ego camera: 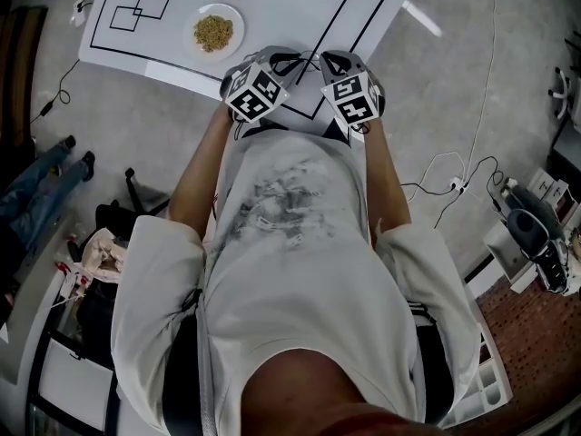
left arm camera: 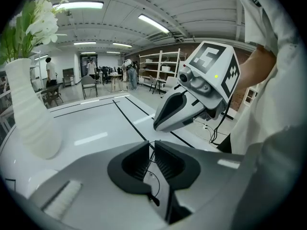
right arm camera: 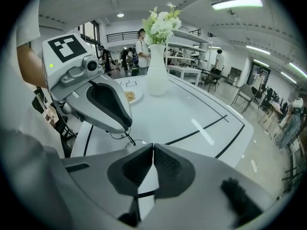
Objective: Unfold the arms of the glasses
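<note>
Status: task not begun, as far as these views allow a judgement.

Left hand-held gripper [left arm camera: 150, 147]: jaws pressed together, nothing between the pads; only its own thin cable shows behind them. Right hand-held gripper [right arm camera: 153, 152]: jaws also pressed together and empty.

Pose: both are held side by side close to the person's chest, tipped downward over the near edge of the white worktop [ego camera: 300, 7]. Each one appears in the other's view, just beside it. Probable reason: a tucked-in ready pose, with the jaws kept together because there is nothing yet to hold.

Glasses: not visible in any view. They may be hidden under the two tools or the person's torso at the near edge, or lie elsewhere; cannot tell.

On the worktop:
- plate [ego camera: 192, 34] with a heap of brownish food [ego camera: 214, 33], well away from both tools on the far left
- white ribbed vase [right arm camera: 157, 75] with white flowers [right arm camera: 163, 25]
- black marked lines [ego camera: 349, 21]

Next step (judgement): find the glasses, spread the jaws, then hold the frame with one tool so the other can swing an arm out.

Risk: thin arms can slip out of ridged pads.
</note>
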Tool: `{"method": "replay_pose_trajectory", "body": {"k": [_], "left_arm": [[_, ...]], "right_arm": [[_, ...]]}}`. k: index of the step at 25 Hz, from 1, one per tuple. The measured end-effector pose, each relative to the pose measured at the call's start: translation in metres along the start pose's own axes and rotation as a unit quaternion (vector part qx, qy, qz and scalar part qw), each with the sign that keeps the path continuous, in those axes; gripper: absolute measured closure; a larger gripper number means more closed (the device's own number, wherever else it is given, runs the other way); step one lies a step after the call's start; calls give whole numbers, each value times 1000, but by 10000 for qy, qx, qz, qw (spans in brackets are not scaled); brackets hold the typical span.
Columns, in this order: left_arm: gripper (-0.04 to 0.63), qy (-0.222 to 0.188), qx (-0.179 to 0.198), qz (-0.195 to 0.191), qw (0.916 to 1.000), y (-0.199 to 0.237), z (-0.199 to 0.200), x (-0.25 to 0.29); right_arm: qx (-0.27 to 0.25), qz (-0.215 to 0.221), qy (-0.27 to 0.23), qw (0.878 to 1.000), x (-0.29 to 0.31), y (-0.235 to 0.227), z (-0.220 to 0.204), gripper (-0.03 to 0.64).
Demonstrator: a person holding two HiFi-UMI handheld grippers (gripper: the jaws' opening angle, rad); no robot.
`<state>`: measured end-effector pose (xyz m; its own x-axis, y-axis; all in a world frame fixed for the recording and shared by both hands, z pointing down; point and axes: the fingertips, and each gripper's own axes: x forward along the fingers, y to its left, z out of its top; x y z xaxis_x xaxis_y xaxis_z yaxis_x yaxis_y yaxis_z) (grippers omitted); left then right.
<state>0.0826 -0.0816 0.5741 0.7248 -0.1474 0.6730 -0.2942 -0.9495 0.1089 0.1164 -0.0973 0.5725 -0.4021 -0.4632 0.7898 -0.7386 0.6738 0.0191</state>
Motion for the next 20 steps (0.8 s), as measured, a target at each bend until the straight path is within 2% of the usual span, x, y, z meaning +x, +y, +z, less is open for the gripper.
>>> {"method": "replay_pose_trajectory", "body": {"k": [12, 20], "left_arm": [[535, 388, 456, -206, 9980, -8, -9, 17], [535, 600, 568, -209, 9964, -6, -17, 26]], "right_arm": [[-244, 353, 241, 9988, 17, 10, -4, 600], [-186, 436, 320, 9984, 24, 10, -7, 600]]}}
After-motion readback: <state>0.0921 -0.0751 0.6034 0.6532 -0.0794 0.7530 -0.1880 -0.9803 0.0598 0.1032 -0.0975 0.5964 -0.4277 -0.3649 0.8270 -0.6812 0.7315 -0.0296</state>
